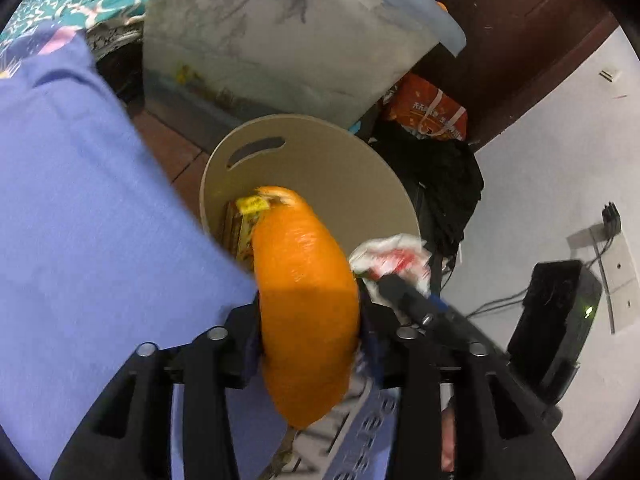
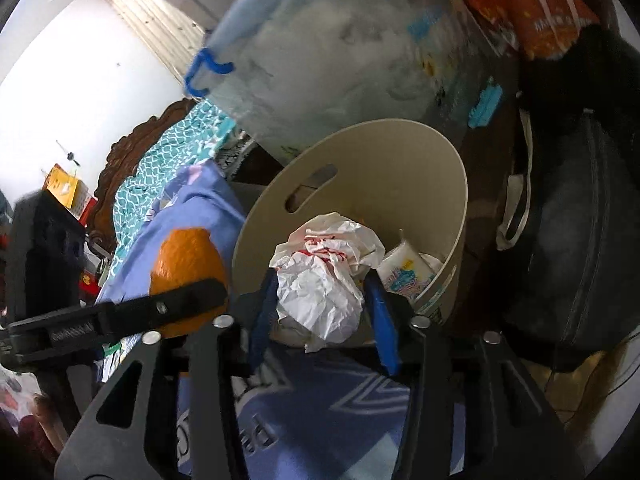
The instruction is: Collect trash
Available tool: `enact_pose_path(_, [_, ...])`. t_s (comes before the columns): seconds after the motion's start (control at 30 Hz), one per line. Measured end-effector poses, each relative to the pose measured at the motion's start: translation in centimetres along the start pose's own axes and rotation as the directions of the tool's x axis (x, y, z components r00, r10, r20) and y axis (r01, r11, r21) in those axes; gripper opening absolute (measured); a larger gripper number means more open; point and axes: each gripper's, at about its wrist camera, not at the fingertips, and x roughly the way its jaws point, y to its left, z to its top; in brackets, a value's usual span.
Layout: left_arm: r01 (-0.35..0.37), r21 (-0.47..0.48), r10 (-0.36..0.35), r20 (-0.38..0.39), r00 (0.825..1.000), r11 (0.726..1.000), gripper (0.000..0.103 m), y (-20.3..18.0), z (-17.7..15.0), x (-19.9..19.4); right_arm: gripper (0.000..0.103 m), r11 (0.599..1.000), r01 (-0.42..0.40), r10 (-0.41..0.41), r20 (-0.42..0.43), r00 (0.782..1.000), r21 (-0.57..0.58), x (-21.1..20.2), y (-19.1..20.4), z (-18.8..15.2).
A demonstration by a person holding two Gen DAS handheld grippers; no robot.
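the left gripper (image 1: 308,320) is clamping an orange peel (image 1: 306,304) between its fingers, the peel standing up toward 12 o'clock in the left wrist view, over the near rim of a beige bin (image 1: 320,168). the right gripper (image 2: 320,304) is squeezing a crumpled white plastic bag (image 2: 324,276) with red print between its blue pads (image 2: 380,312), right at the near rim of the bin (image 2: 400,160). in the right wrist view the peel (image 2: 188,256) is showing at 9 o'clock of the bag, just outside the bin. inside the bin, a white packet (image 2: 404,272) is lying at 3 o'clock of the bag. a purple bedsheet (image 1: 100,220) is lying beneath both grippers. beyond the bin, at 12 o'clock, a clear storage box (image 2: 340,60) with a blue latch is standing, and dark bags (image 2: 580,220) are piling at 3 o'clock.
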Motion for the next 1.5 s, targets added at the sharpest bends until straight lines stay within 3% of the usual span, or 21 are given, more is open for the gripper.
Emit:
enact_pose_path(0.03, [0.009,-0.015,-0.009,-0.005,1.0,1.0,0.068,0.1,0.5,0.1,0.061,1.0,-0.005,0.005,0.004,1.0,0.006,0.1,-0.2,0.1])
enact_pose_path(0.07, [0.017,-0.031,-0.017,0.006,1.0,0.999,0.073,0.2,0.8,-0.2,0.068,1.0,0.0,0.0,0.01,1.0,0.008,0.1,-0.3,0.3])
enact_pose_path(0.23, [0.026,-0.044,-0.024,0.054,0.998,0.999,0.075,0.3,0.7,-2.6,0.068,1.0,0.016,-0.016,0.072,0.997,0.01,-1.3,-0.1,0.5])
enact_pose_path(0.33, [0.042,-0.064,-0.034,0.121,0.992,0.997,0.075,1.2,-0.9,-6.6,0.068,1.0,0.008,-0.01,0.11,0.994,0.025,-2.7,0.1,-0.1])
enact_pose_path(0.43, [0.007,-0.06,0.003,0.179,0.984,0.998,0.075,1.6,-2.9,-10.5,0.063,0.999,-0.025,0.021,0.12,0.993,0.032,-3.7,0.7,-0.9])
enact_pose_path(0.6, [-0.097,-0.026,0.1,0.236,0.967,0.995,0.075,1.7,-8.8,-16.5,0.055,0.994,-0.11,0.111,0.088,0.99,-0.014,-5.0,3.6,-3.2])
enact_pose_path(0.83, [-0.233,-0.105,0.253,0.282,0.925,0.967,0.075,5.0,-19.3,-22.8,0.046,0.965,-0.227,0.213,-0.113,0.971,-0.131,-2.8,10.5,-9.1])
enact_pose_path(1.07, [-0.269,-0.333,0.383,0.346,0.857,0.904,0.075,11.3,-29.0,-31.2,0.045,0.891,-0.361,0.255,-0.356,0.899,-0.275,0.2,19.6,-16.4])
enact_pose_path(1.17, [-0.304,-0.454,0.487,0.369,0.791,0.838,0.075,14.2,-31.7,-34.6,0.048,0.851,-0.395,0.238,-0.418,0.877,-0.345,0.8,23.2,-19.6])
enact_pose_path(1.2, [-0.339,-0.508,0.55,0.352,0.757,0.792,0.076,15.5,-32.5,-35.7,0.05,0.835,-0.4,0.229,-0.422,0.877,-0.378,0.8,24.4,-20.6])
enact_pose_path(1.27, [-0.374,-0.566,0.611,0.313,0.727,0.735,0.082,17.5,-33.4,-36.5,0.076,0.796,-0.416,0.215,-0.437,0.873,-0.44,0.6,26.7,-22.4])
enact_pose_path(1.33, [-0.374,-0.598,0.628,0.292,0.722,0.709,0.084,19.2,-34.0,-36.8,0.085,0.745,-0.422,0.198,-0.434,0.879,-0.517,0.2,29.1,-24.3])
enact_pose_path(1.5, [-0.363,-0.623,0.613,0.244,0.752,0.693,0.087,22.2,-34.0,-35.5,0.089,0.62,-0.398,0.116,-0.423,0.899,-0.676,0.5,32.8,-27.9])
